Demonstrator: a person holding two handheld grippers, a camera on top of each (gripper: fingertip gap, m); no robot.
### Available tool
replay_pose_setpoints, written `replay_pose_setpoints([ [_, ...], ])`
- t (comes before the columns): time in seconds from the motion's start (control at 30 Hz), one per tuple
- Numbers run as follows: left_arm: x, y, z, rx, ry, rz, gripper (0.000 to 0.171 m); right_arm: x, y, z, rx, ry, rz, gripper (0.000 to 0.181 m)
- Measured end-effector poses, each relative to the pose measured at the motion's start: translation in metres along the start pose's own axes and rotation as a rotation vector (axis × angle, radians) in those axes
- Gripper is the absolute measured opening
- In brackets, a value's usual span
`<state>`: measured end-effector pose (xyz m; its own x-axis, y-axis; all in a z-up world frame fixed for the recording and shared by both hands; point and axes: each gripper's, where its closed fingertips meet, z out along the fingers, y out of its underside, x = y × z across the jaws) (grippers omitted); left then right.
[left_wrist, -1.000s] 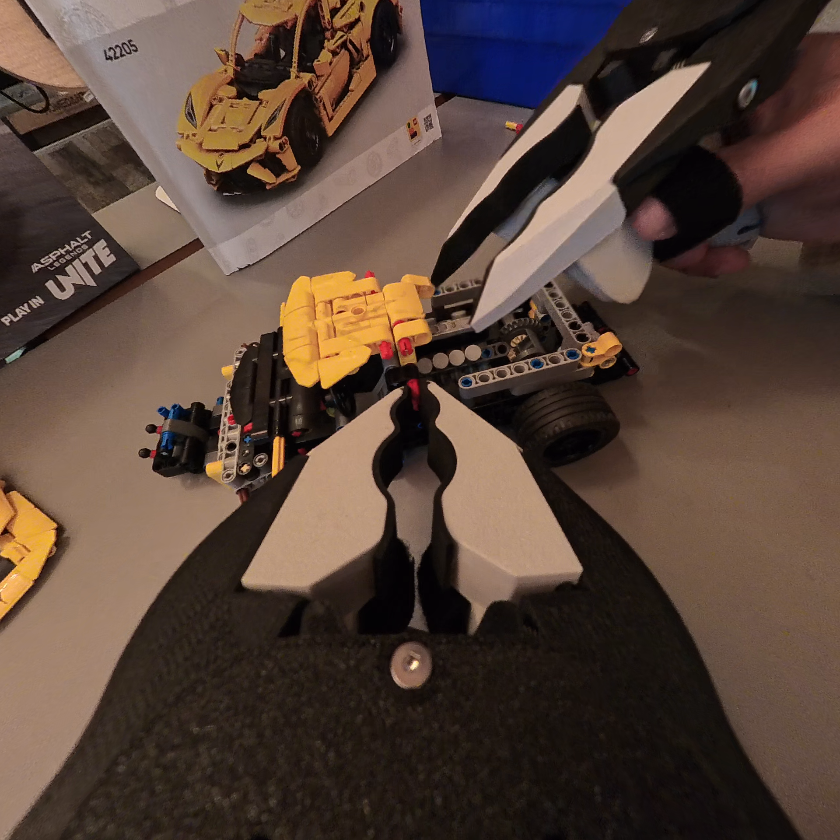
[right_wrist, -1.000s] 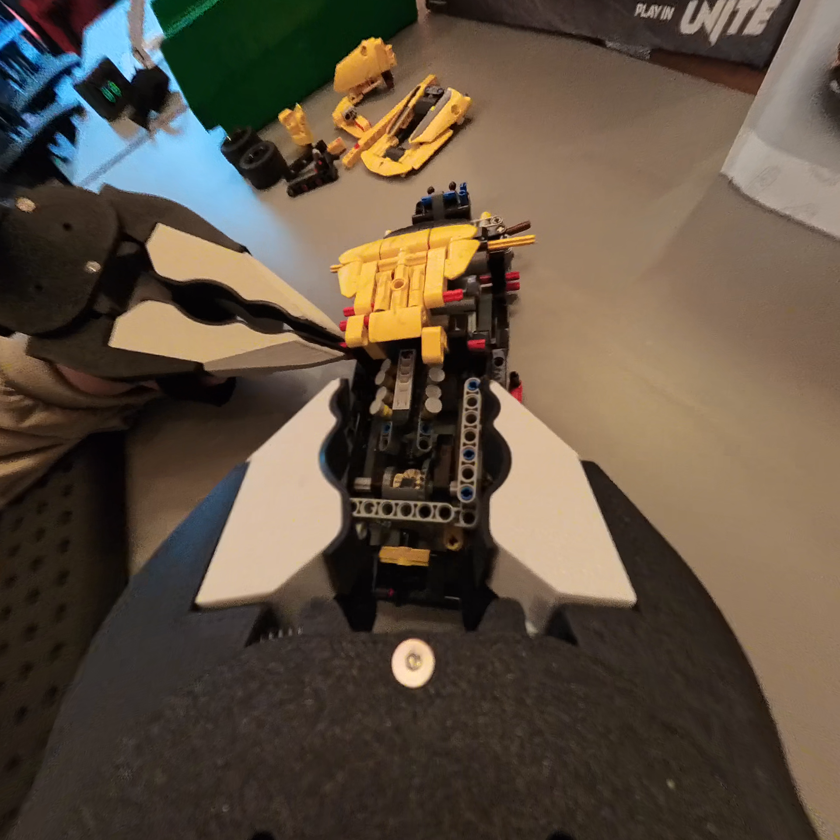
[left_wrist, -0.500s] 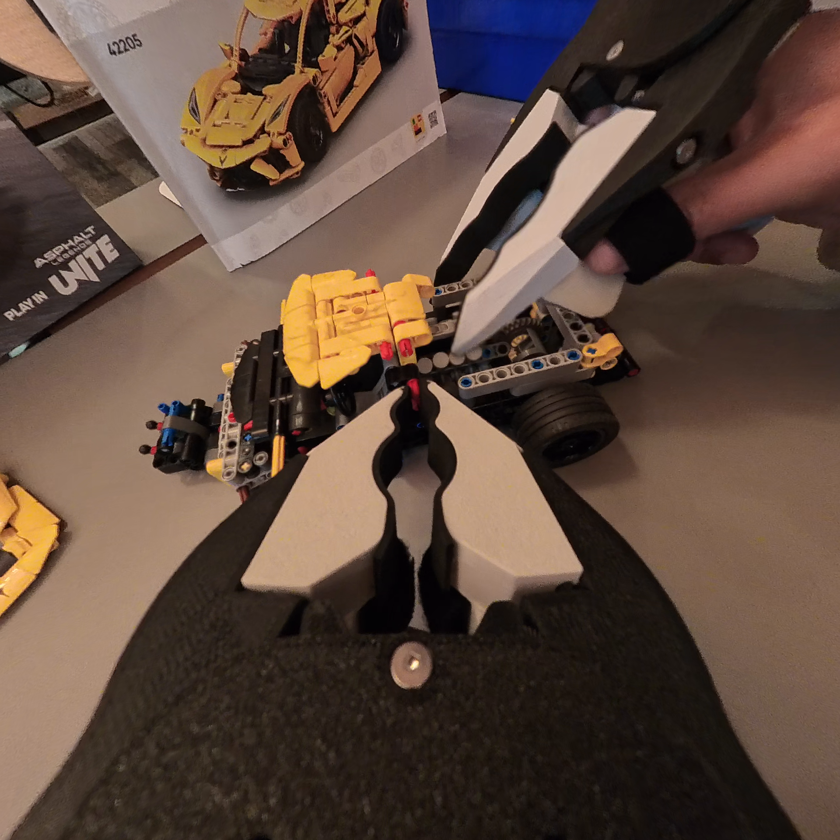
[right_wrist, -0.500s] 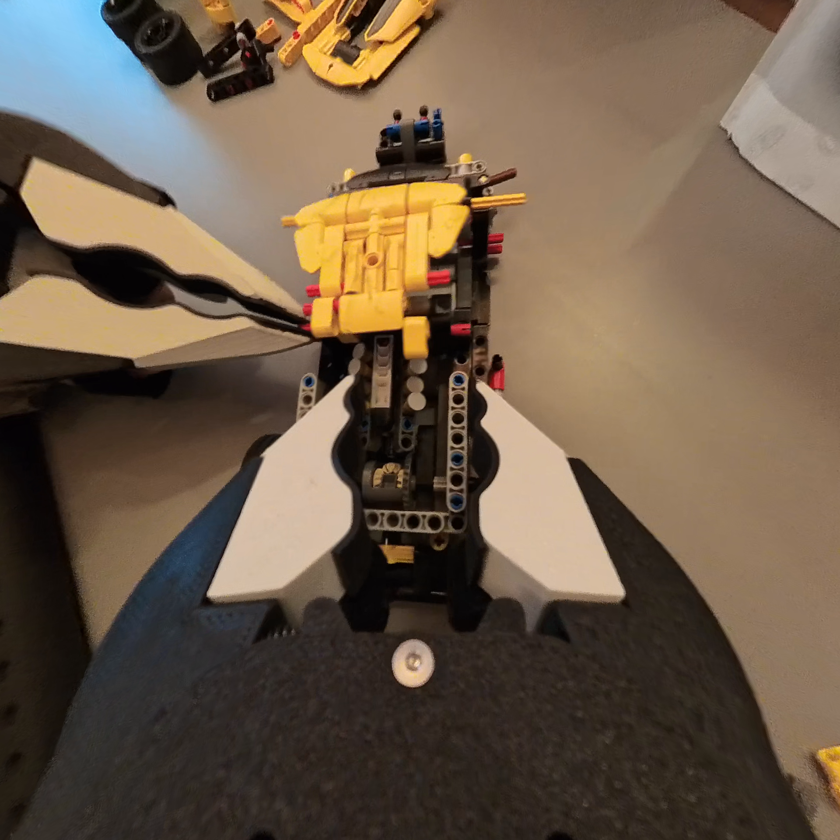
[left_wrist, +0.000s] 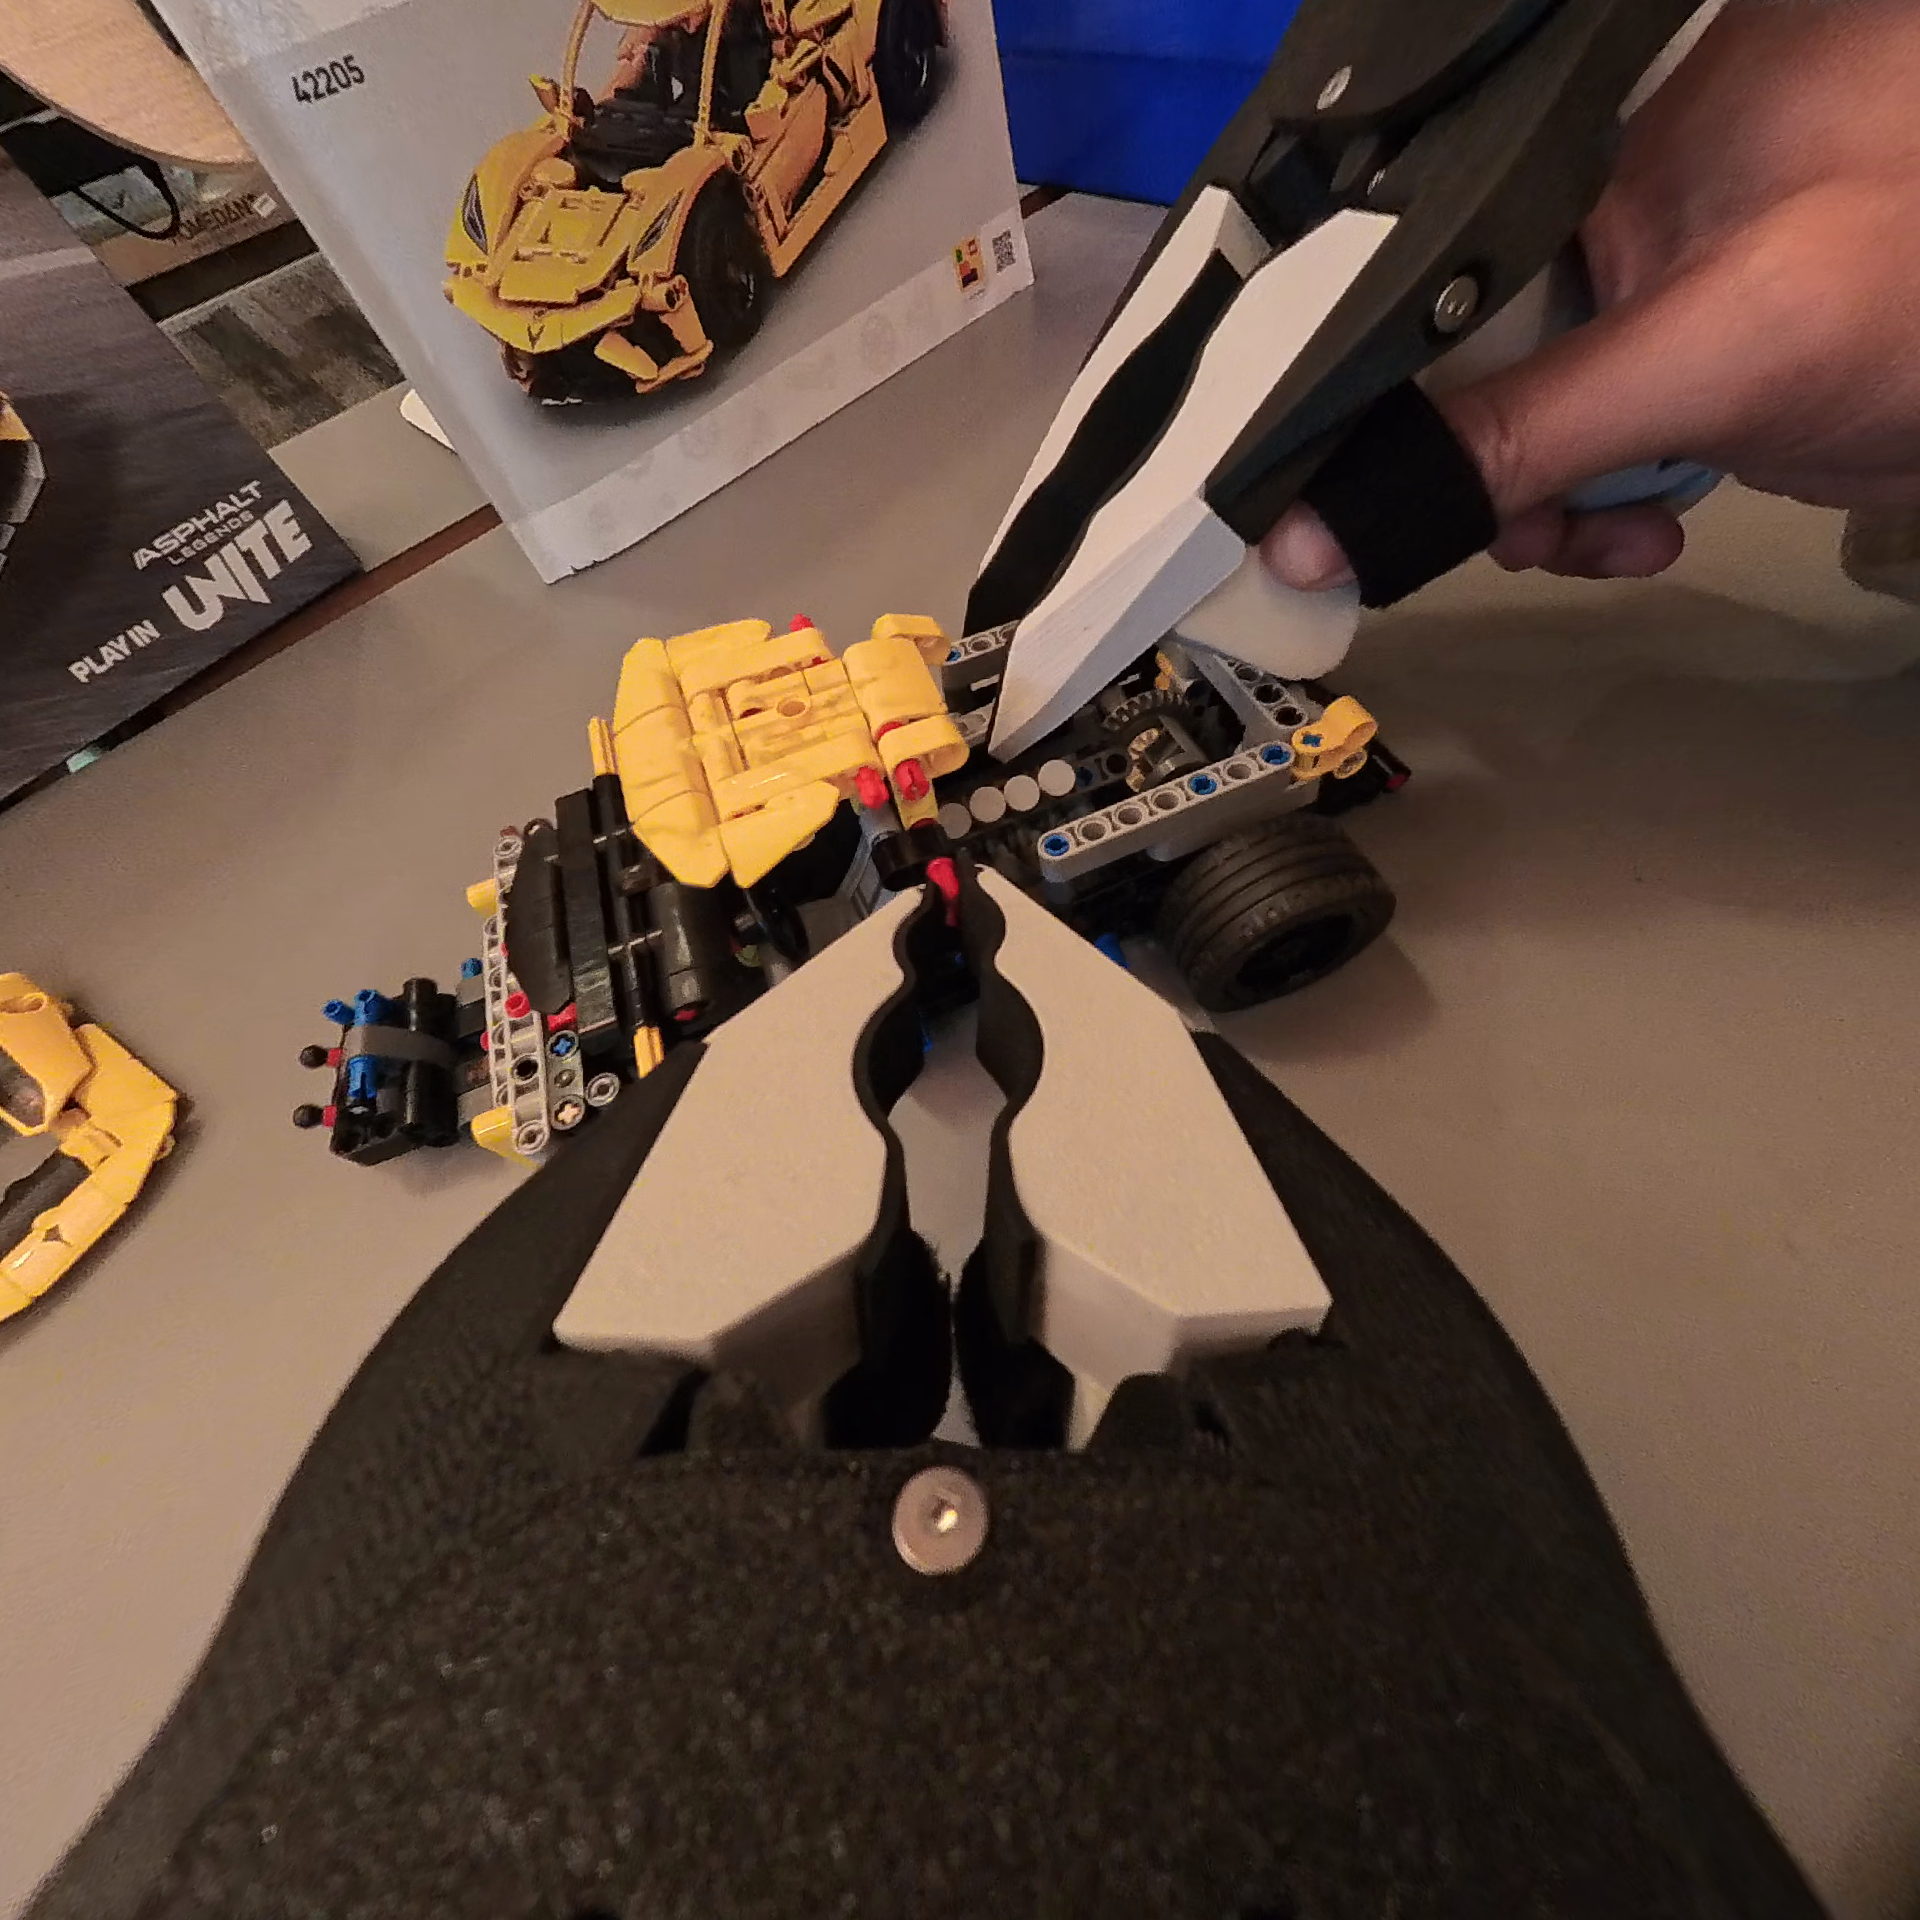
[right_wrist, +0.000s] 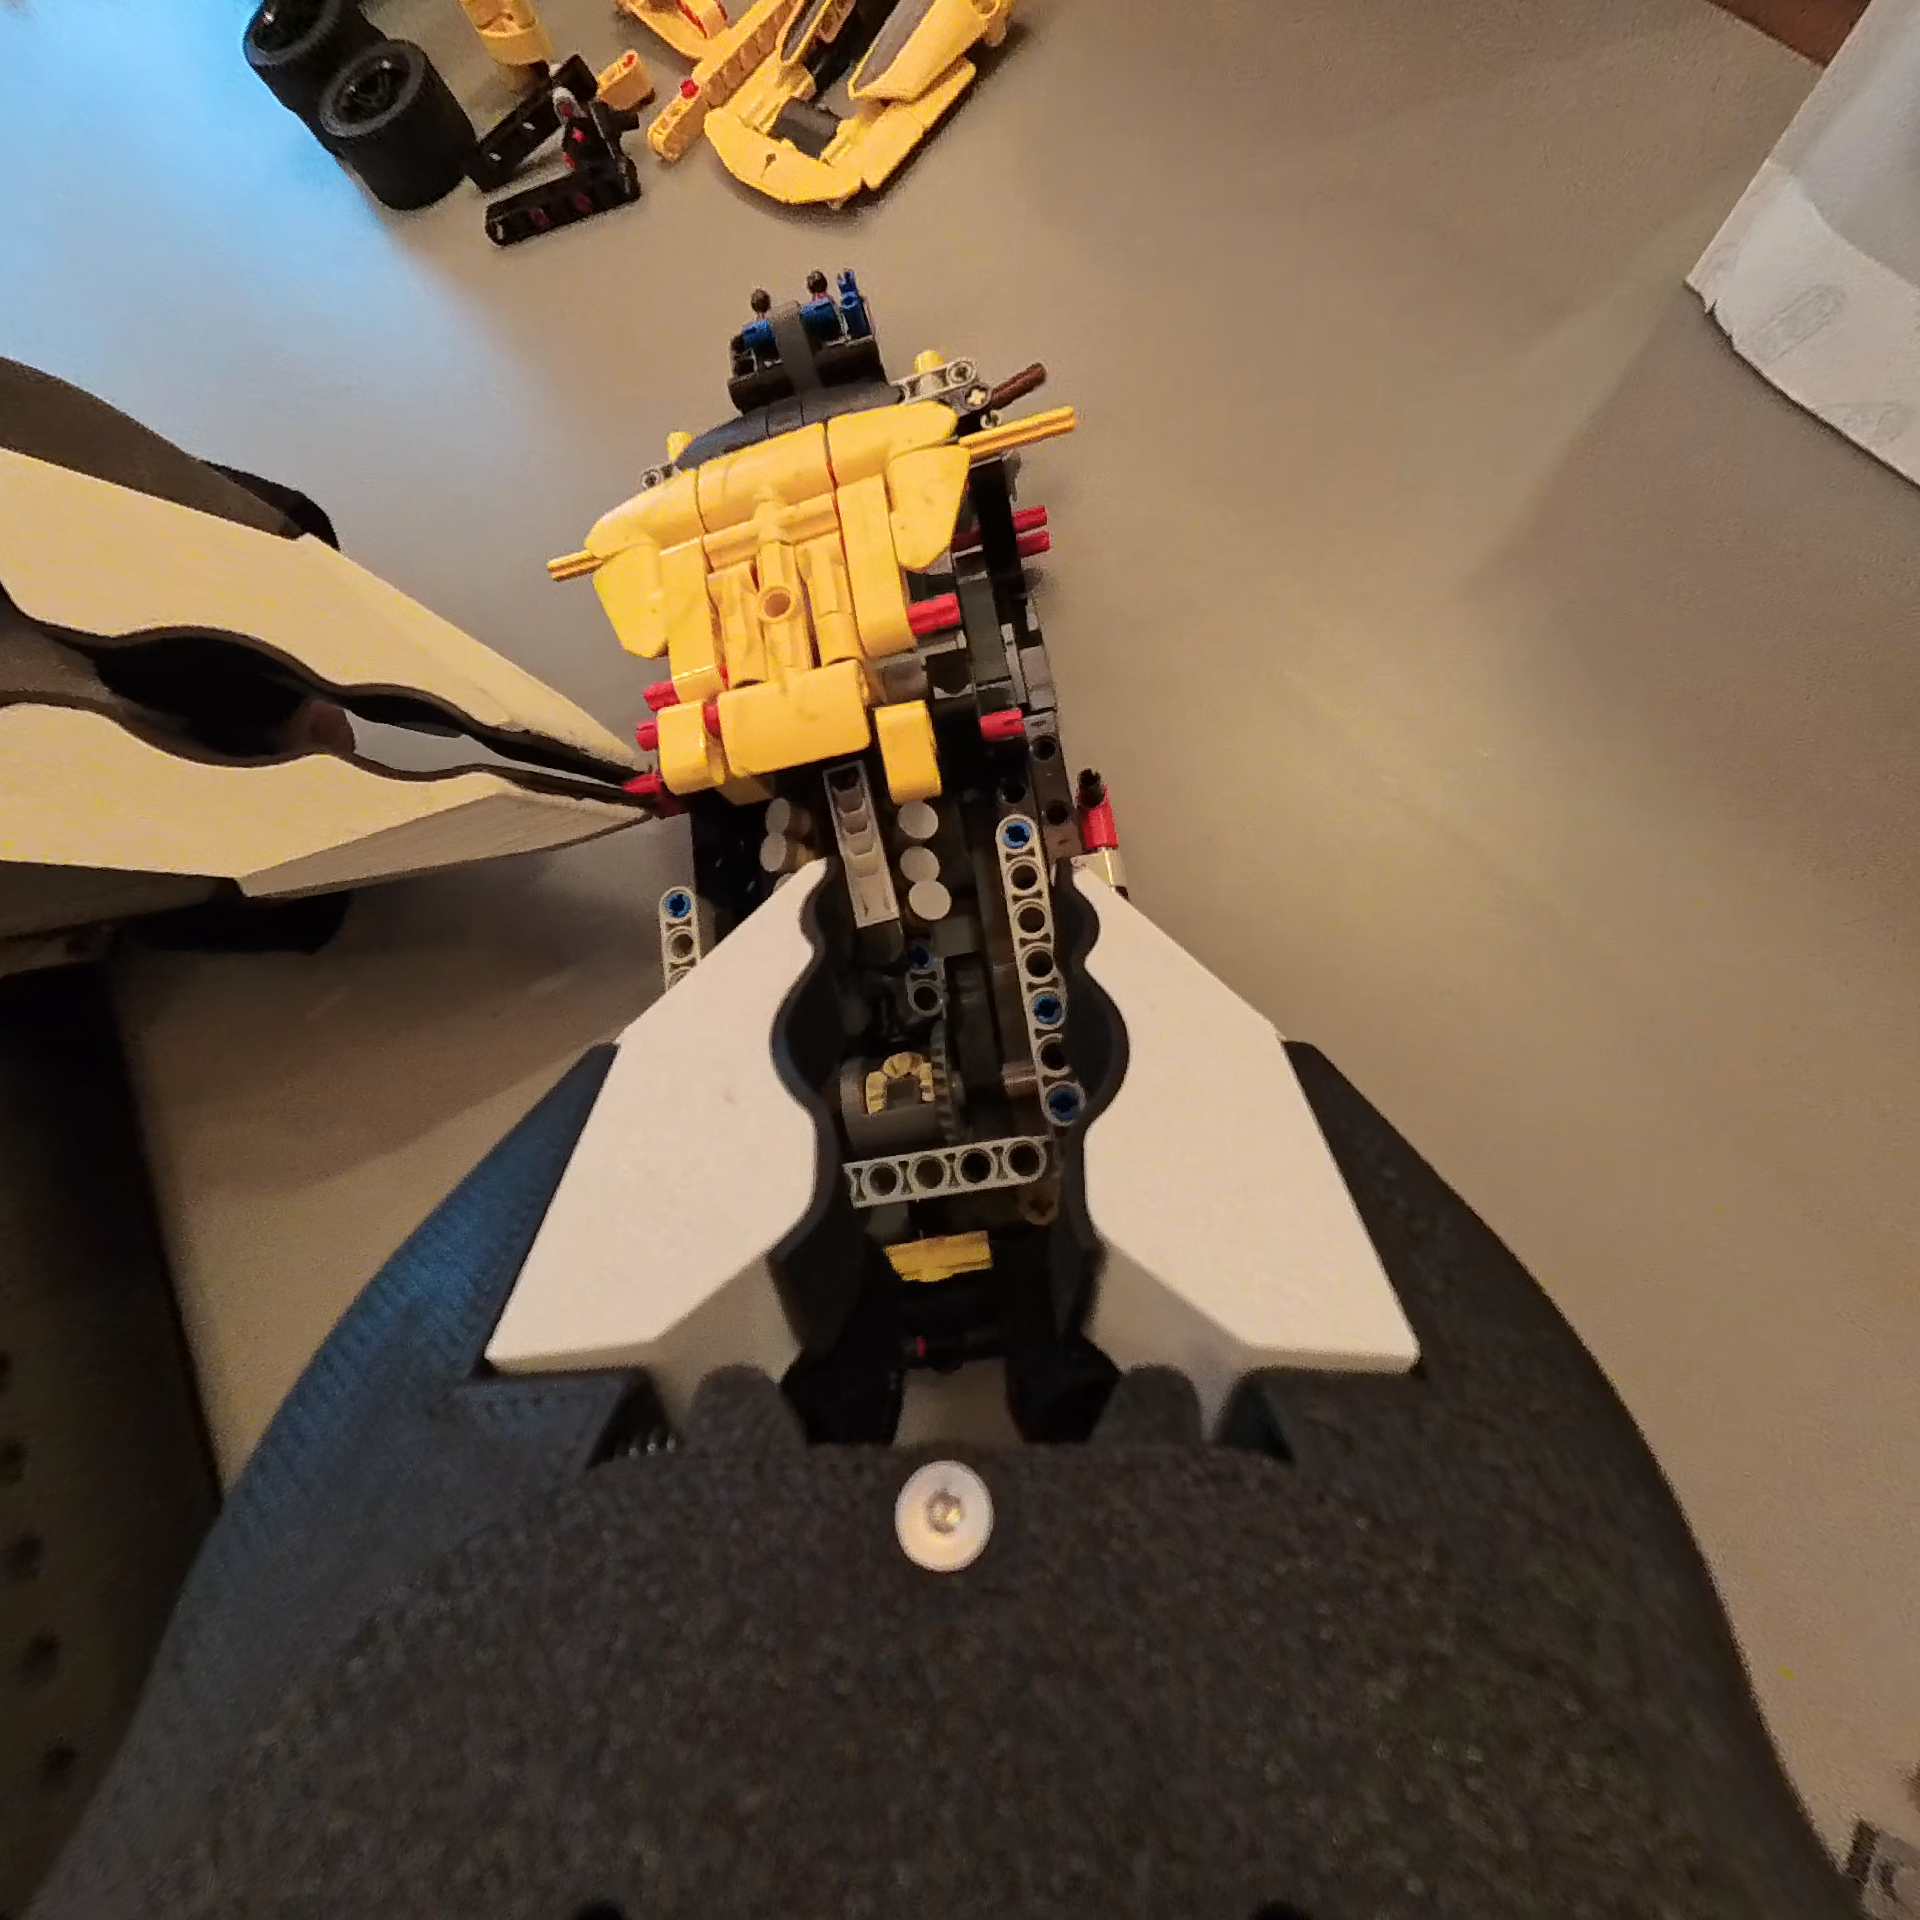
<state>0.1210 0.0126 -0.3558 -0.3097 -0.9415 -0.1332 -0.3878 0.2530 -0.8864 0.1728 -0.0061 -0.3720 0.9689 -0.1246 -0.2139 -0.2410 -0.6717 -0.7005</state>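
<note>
Two grippers meet over a partly assembled toy car that stands on the grey table. The left gripper has its fingers nearly together, pinched on a red peg that sticks out of the car's side just below the yellow roof panel. The right gripper, held in a hand, has its fingers apart, straddling the bare grey frame at the car's wheeled end; contact there cannot be told. One wheel is fitted on the near side. Loose yellow body panels and spare wheels lie well apart from the car. A printed picture sheet stands behind.
</note>
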Motion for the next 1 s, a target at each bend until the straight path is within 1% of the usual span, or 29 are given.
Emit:
replay_pose_setpoints([
  [0.07, -0.001, -0.001, 0.002, 0.021, 0.017, -0.047, 0.002, 0.000, -0.001, 0.000, 0.008, -0.003, -0.004, 0.038],
  [0.13, -0.003, -0.004, 0.000, 0.038, 0.049, -0.093, 0.003, 0.001, -0.002, 0.000, 0.046, -0.042, 0.034, 0.039],
  [0.17, -0.007, -0.007, -0.003, 0.058, 0.033, -0.090, 0.004, 0.001, -0.004, -0.001, 0.081, -0.066, 0.043, 0.039],
  [0.23, -0.030, -0.017, -0.015, 0.137, -0.057, -0.082, 0.004, 0.002, -0.003, -0.008, 0.120, -0.101, 0.047, 0.038],
  [0.27, -0.041, -0.021, -0.023, 0.175, -0.080, -0.096, 0.007, 0.002, -0.005, -0.016, 0.147, -0.121, 0.056, 0.039],
  [0.33, -0.058, -0.022, -0.033, 0.219, -0.076, -0.178, 0.019, 0.003, -0.019, -0.039, 0.254, -0.137, 0.058, 0.039],
  [0.37, -0.060, -0.021, -0.034, 0.220, -0.042, -0.222, 0.024, 0.002, -0.027, -0.050, 0.306, -0.140, 0.044, 0.036],
  [0.4, -0.059, -0.020, -0.034, 0.216, -0.007, -0.250, 0.024, -0.001, -0.031, -0.059, 0.334, -0.146, 0.019, 0.034],
  [0.43, -0.055, -0.019, -0.032, 0.208, 0.017, -0.254, 0.024, -0.004, -0.031, -0.064, 0.335, -0.147, -0.017, 0.033],
  [0.57, -0.017, -0.018, -0.023, 0.169, 0.157, -0.163, 0.024, -0.009, -0.012, -0.062, 0.219, -0.127, -0.133, 0.034],
  [0.67, 0.009, -0.015, -0.018, 0.139, 0.224, -0.059, 0.023, -0.026, -0.002, -0.058, 0.176, -0.211, -0.190, 0.032],
  [0.7, 0.015, -0.012, -0.015, 0.123, 0.238, -0.035, 0.022, -0.028, 0.001, -0.056, 0.163, -0.206, -0.221, 0.030],
  [0.8, 0.028, -0.002, -0.009, 0.067, 0.273, -0.012, 0.022, -0.035, 0.009, -0.045, 0.093, -0.182, -0.258, 0.026],
  [0.87, 0.037, 0.000, -0.009, 0.050, 0.316, -0.030, 0.027, -0.041, 0.015, -0.035, 0.031, -0.170, -0.256, 0.025],
  [0.93, 0.039, 0.002, -0.006, 0.028, 0.303, -0.036, 0.037, -0.044, 0.016, -0.027, 0.002, -0.131, -0.278, 0.022],
  [1.0, 0.031, 0.003, -0.003, 0.020, 0.229, -0.009, 0.039, -0.049, 0.017, -0.020, -0.024, -0.121, -0.280, 0.018],
])
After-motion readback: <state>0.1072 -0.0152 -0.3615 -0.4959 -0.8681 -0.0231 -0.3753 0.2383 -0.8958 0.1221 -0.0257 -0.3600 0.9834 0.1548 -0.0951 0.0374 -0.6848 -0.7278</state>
